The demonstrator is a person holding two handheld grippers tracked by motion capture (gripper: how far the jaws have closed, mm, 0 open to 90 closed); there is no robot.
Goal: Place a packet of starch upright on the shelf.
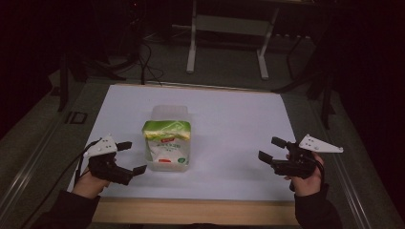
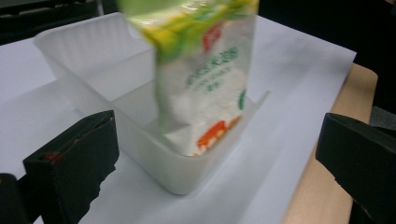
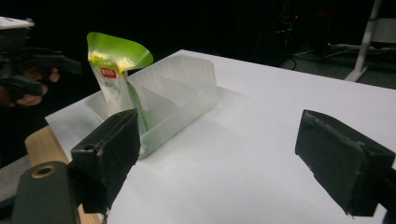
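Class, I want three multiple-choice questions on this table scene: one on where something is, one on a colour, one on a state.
1. Where does the pouch stand?
A. flat on the white sheet
B. in the near end of the clear tub
C. between the right claw's jaws

2. What colour is the top of the pouch?
A. green
B. blue
C. black

3. How is the left claw?
A. shut on the pouch
B. shut on the tub
C. open, holding nothing

Answers: 1 B, the pouch rises out of the tub's compartment nearest the person. 2 A, its flared top is bright green. 3 C, its jaws stand wide apart beside the tub with only the sheet between them.
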